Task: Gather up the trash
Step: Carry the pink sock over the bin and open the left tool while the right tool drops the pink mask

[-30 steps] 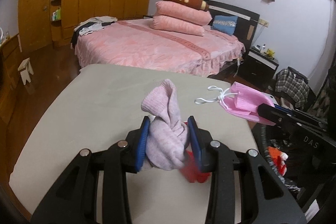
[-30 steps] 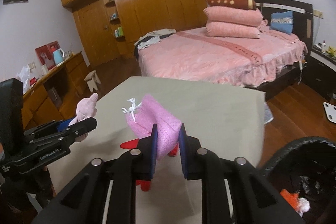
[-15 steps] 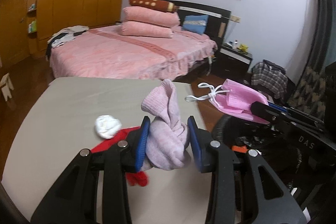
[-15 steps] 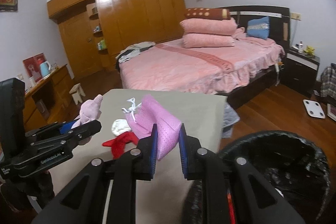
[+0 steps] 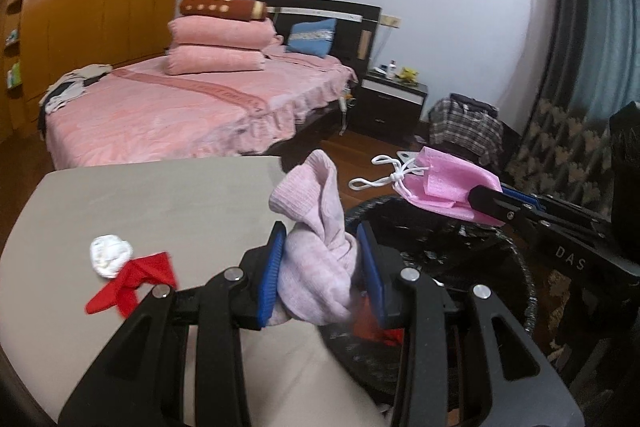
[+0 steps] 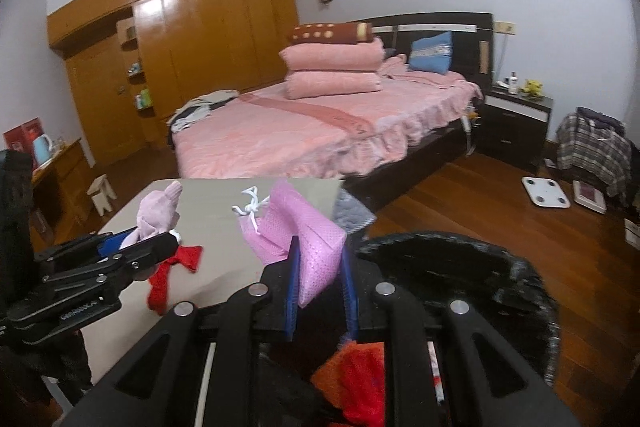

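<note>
Fingers (image 6: 291, 279) above black bin (image 6: 500, 267), red scraps (image 6: 360, 379) inside

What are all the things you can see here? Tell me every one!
pink sock: one, pale pink, pinched in the left gripper
face mask: one, bright pink with white loops, pinched in the right gripper
red cloth: one, red, lying on the table
white wad: one, white, on the table touching the red cloth
table: one, grey-beige, in front of the bed
bin: one, black liner, beside the table, red things inside
bed: one, pink cover, stacked pillows
wardrobe: one, brown wood, back wall
nightstand: one, dark, beside the bed
left gripper: black, blue pads
right gripper: black, blue pads
</note>
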A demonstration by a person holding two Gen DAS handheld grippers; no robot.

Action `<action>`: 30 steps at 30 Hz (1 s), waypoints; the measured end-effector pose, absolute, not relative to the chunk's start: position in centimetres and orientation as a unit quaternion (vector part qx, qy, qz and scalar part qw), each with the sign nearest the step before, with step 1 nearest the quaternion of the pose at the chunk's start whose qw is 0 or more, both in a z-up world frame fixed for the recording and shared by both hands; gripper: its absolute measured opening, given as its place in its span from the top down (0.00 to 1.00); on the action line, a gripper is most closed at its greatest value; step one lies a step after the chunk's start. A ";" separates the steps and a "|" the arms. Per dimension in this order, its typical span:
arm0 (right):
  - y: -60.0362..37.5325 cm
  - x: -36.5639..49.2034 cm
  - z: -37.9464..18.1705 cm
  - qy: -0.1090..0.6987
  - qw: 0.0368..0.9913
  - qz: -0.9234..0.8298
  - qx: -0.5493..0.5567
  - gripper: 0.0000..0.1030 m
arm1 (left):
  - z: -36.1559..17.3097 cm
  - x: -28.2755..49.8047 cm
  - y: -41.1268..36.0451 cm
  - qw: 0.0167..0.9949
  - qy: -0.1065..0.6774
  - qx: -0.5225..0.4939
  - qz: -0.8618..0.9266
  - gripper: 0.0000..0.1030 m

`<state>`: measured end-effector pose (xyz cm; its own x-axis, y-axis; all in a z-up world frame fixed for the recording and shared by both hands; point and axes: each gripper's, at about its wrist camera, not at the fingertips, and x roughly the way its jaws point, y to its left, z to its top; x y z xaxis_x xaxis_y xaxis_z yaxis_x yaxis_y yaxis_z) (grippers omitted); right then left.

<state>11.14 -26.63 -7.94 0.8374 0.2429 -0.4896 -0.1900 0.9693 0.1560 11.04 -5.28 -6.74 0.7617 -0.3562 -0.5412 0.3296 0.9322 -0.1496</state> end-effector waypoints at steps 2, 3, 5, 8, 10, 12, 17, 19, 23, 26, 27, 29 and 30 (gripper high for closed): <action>-27.7 10.8 -8.1 0.264 0.958 0.102 0.052 0.82 | -6.9 11.2 -6.2 0.936 0.294 -0.021 -0.191 0.66; -28.2 10.4 -8.3 0.264 0.958 0.098 0.053 0.82 | -7.0 11.2 -6.7 0.935 0.295 -0.019 -0.195 0.66; -29.3 10.0 -8.6 0.266 0.959 0.087 0.053 0.82 | -7.3 11.2 -7.7 0.933 0.297 -0.017 -0.204 0.66; -30.3 9.8 -8.9 0.268 0.959 0.074 0.057 0.82 | -7.8 11.3 -8.8 0.929 0.301 -0.014 -0.215 0.66; -31.1 9.7 -9.0 0.269 0.959 0.065 0.058 0.82 | -8.1 11.5 -9.7 0.927 0.302 -0.011 -0.223 0.66; -32.0 9.4 -9.3 0.271 0.959 0.055 0.060 0.82 | -8.3 11.7 -10.6 0.925 0.303 -0.008 -0.230 0.66; -34.4 9.3 -10.3 0.281 0.957 0.031 0.068 0.82 | -8.9 12.2 -13.4 0.919 0.303 0.003 -0.251 0.66; -35.2 9.2 -10.7 0.286 0.956 0.022 0.070 0.82 | -9.2 12.5 -14.3 0.917 0.305 0.007 -0.258 0.66; -37.0 9.1 -11.6 0.292 0.953 0.004 0.077 0.82 | -9.7 13.0 -16.4 0.911 0.307 0.018 -0.275 0.66; -37.9 9.2 -12.1 0.298 0.951 -0.009 0.080 0.80 | -10.1 13.5 -17.7 0.904 0.313 0.020 -0.289 0.63; -38.3 9.0 -12.2 0.299 0.951 -0.015 0.079 0.75 | -10.1 13.5 -18.0 0.904 0.312 0.019 -0.290 0.59; -38.7 9.0 -12.4 0.302 0.950 -0.020 0.078 0.71 | -10.2 13.7 -18.2 0.905 0.309 0.017 -0.293 0.46; -38.9 9.0 -12.5 0.302 0.950 -0.023 0.078 0.65 | -10.1 13.6 -18.2 0.905 0.308 0.017 -0.293 0.42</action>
